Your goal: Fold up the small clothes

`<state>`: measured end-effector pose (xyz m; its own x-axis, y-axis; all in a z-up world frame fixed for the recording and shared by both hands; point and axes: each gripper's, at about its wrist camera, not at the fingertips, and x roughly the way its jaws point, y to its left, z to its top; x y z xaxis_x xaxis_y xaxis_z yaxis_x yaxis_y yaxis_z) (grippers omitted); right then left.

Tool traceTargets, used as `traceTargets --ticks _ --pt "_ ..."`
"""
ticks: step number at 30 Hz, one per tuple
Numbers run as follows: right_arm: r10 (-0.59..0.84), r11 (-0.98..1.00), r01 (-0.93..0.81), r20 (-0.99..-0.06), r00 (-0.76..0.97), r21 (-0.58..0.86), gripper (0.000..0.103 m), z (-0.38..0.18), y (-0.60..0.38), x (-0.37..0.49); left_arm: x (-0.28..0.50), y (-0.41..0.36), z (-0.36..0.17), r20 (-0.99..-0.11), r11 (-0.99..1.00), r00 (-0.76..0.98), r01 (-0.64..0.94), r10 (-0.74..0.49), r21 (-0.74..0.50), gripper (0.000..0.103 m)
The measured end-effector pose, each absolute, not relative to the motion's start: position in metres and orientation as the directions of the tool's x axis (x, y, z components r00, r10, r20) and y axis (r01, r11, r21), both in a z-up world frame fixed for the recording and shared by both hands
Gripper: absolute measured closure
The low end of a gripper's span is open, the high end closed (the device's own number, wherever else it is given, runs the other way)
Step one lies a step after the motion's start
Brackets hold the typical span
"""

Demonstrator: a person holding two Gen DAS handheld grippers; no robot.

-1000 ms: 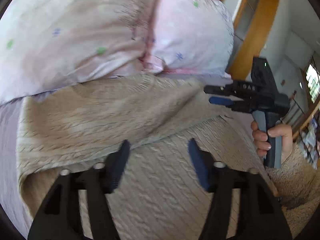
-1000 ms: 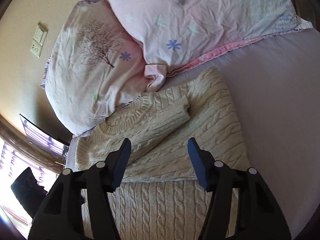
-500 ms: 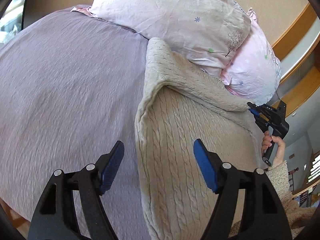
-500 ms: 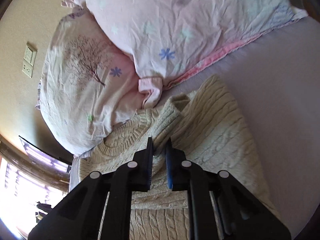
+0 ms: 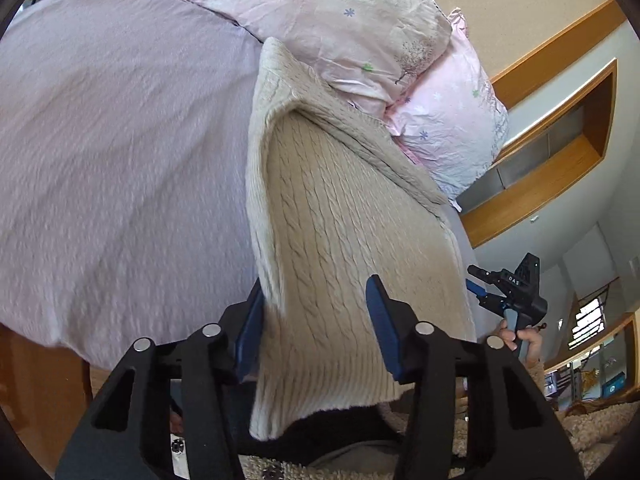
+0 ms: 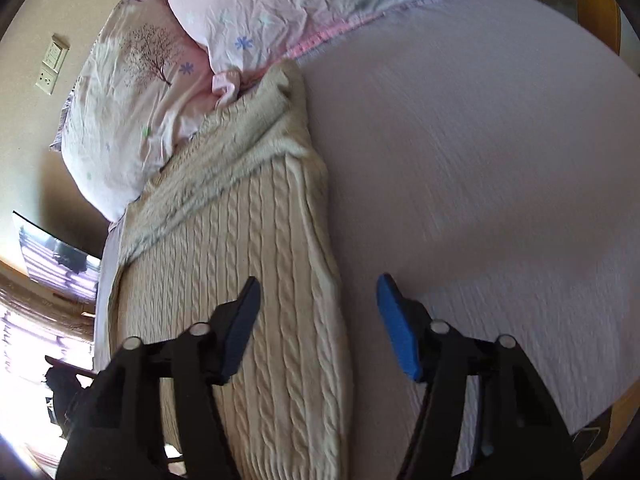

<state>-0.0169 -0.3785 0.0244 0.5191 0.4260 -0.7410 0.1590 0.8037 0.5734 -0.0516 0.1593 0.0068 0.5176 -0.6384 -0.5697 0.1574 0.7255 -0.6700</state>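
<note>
A wide stretch of the wrinkled lilac bedsheet is lying bare beside the cream cable-knit sweater, giving a gripper open room to pass on that side. Two pink floral-print pillows are crowding the far end of the sweater (one is touching its folded upper edge), closing off that approach. In the left wrist view the black right gripper with blue finger pads is hanging just beside the sweater's other long edge.
</note>
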Motion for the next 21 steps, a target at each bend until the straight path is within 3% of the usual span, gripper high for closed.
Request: traceTargets --ticks 2,6,7,9,14,18,21 --pt "0.553 0.737 0.103 -0.684 0.475 0.668 0.063 0.017 -0.377 -0.044 -0.061 0.157 0.002 -0.543 0.689 0.5 0.164 -0.675 -0.706 0.063" --pt "0.691 0.663 0.002 -0.614 0.381 0.748 0.082 0.002 -0.36 -0.075 -0.072 0.145 -0.005 -0.531 0.657 0.456 0.172 -0.714 -0.734 0.081" --pt "0.709 0.655 -0.016 -0.608 0.357 0.755 0.094 -0.001 -0.355 -0.076 -0.072 0.142 -0.005 -0.53 0.655 0.453 0.175 -0.717 -0.735 0.089" --pt "0.717 0.655 -0.064 -0.593 0.366 0.753 0.095 0.004 -0.346 -0.072 -0.066 0.141 0.001 -0.506 0.633 0.459 0.175 -0.73 -0.754 0.095" --pt "0.687 0.658 -0.223 -0.453 0.568 0.719 0.096 0.075 -0.349 -0.011 -0.01 0.158 0.049 -0.409 0.605 0.572 0.201 -0.711 -0.771 0.096" --pt "0.603 0.656 -0.206 -0.34 0.722 0.726 0.096 0.106 -0.362 0.085 0.08 0.168 0.082 -0.373 0.621 0.699 0.129 -0.61 -0.773 0.096" --pt "0.503 0.696 -0.09 -0.395 0.769 0.712 0.096 0.099 -0.357 0.159 0.153 0.157 0.08 -0.42 0.665 0.736 0.053 -0.53 -0.745 0.096"
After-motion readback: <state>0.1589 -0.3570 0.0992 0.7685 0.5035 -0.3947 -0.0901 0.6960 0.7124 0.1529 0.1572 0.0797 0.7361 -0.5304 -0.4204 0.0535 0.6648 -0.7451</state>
